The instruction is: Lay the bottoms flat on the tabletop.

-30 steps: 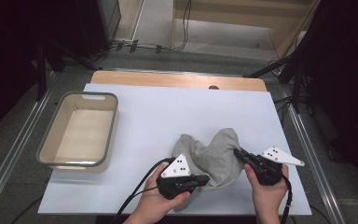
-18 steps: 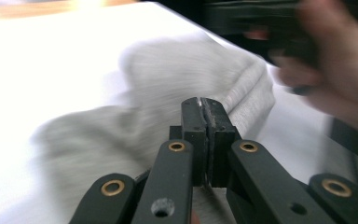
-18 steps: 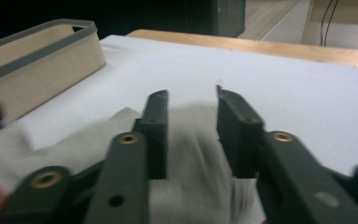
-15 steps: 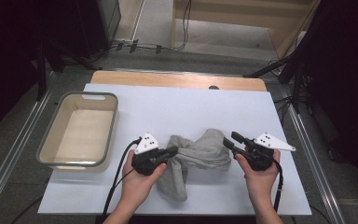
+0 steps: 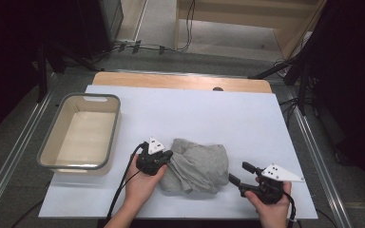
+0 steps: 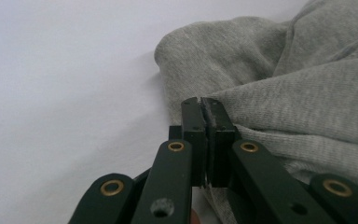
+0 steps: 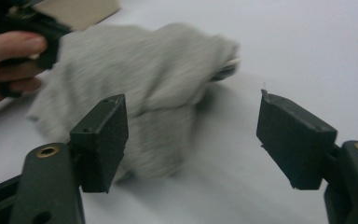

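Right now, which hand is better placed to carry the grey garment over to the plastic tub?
Left. The left tool is shut on the grey garment at its edge, on the side toward the plastic tub. The right tool has just been opening, stands open and clear of the cloth, on the far side from the tub.

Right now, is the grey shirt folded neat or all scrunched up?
Scrunched up. The grey shirt lies in a lumpy, creased heap on the table, with the left gripper pinching its edge.

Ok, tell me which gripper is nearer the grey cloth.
Left. The left gripper is shut on the grey cloth at its left edge; the right gripper stands open just off its right side, not touching.
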Tool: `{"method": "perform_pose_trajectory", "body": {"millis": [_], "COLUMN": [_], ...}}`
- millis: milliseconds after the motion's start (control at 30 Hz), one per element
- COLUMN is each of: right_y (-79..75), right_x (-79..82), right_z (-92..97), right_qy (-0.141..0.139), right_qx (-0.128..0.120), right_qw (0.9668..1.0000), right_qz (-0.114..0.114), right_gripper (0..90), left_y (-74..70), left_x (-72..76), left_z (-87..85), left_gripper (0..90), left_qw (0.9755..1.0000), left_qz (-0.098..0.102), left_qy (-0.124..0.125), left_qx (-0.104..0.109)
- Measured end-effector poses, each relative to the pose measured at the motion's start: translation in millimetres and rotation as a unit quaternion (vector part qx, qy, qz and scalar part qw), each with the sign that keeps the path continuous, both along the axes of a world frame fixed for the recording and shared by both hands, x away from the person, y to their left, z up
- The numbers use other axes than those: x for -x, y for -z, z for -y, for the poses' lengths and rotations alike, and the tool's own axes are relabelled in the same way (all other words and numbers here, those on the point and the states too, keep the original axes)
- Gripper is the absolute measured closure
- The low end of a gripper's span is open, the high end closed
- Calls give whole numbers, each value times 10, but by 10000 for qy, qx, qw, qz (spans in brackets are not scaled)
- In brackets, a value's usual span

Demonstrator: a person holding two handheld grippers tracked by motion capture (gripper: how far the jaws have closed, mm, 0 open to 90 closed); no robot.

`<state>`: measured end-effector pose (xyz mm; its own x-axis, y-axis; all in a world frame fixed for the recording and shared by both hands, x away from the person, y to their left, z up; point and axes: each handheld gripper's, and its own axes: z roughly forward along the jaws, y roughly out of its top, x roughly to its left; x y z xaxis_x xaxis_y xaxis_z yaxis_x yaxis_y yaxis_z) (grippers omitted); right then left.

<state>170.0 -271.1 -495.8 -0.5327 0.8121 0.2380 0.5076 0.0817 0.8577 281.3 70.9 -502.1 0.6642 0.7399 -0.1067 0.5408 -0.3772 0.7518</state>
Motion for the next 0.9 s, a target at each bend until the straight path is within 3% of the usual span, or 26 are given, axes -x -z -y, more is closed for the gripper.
{"method": "perform_pose_trajectory", "body": {"millis": [200,367,433,600,667,733,900], "right_y": [84,198,196,131,88,49,8], "right_x": [219,112,102,96,90,65,-46], "right_z": [-422,-643,-665,-556,-509,-491,-462], "right_qy": [-366,-62,11,-329,-414,-446,-355], "right_qx": [276,409,381,-21,-117,-94,-45], "right_qw": [9989,9991,9993,9995,9990,9989,9992], "right_qz": [-81,-110,-63,24,80,132,166], "right_gripper": [199,216,346,737,773,789,806], "left_y": [-1,4,2,0,11,12,0], "left_x": [3,41,75,151,198,272,349], "left_z": [6,41,65,126,182,262,362], "left_gripper": [884,883,884,885,885,885,885], "left_qw": [10000,9999,9996,9981,9952,9946,9902], "left_qz": [-38,-34,-48,-177,-323,-244,-410], "left_qy": [71,143,261,562,869,982,1279], "left_qx": [-14,14,11,163,302,244,372]}}
